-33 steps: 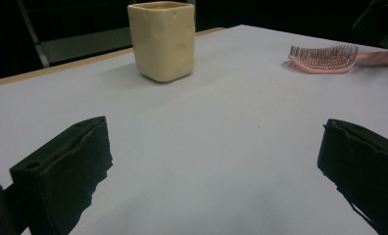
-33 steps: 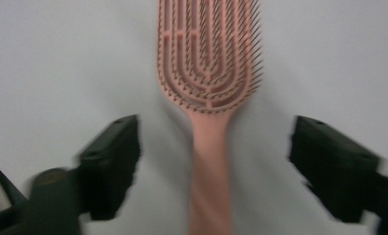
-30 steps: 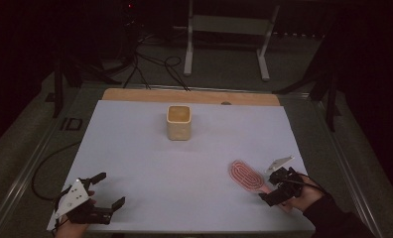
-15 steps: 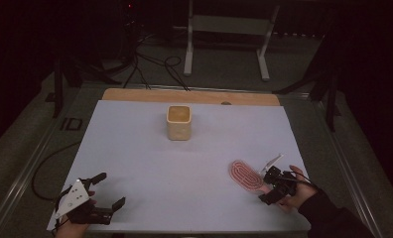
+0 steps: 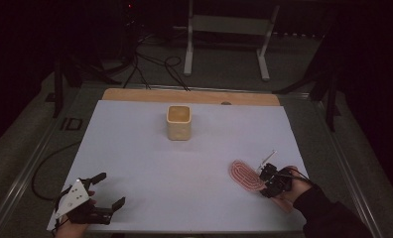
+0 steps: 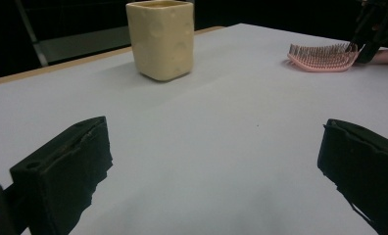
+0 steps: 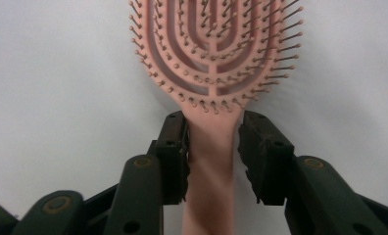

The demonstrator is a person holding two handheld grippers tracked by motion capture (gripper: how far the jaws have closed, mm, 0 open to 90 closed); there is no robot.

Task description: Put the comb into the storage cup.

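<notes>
1. Right gripper (image 7: pixel 211 142), which I steer, has just been closing; its jaws flank the pink hairbrush (image 7: pixel 214 58) handle, left touching, right just off.
2. Left gripper (image 6: pixel 211 166) gapes wide over bare white table (image 5: pixel 135 148).
3. Farther off I see a square cream cup (image 5: pixel 178 122), dimpled.
4. Beyond: wooden edge, dark room.

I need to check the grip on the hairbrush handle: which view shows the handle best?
The right gripper view: the hairbrush handle lies between the right gripper jaws, which have just been closing. The high view shows the hairbrush small; the left gripper view shows its bristled head far off.
</notes>
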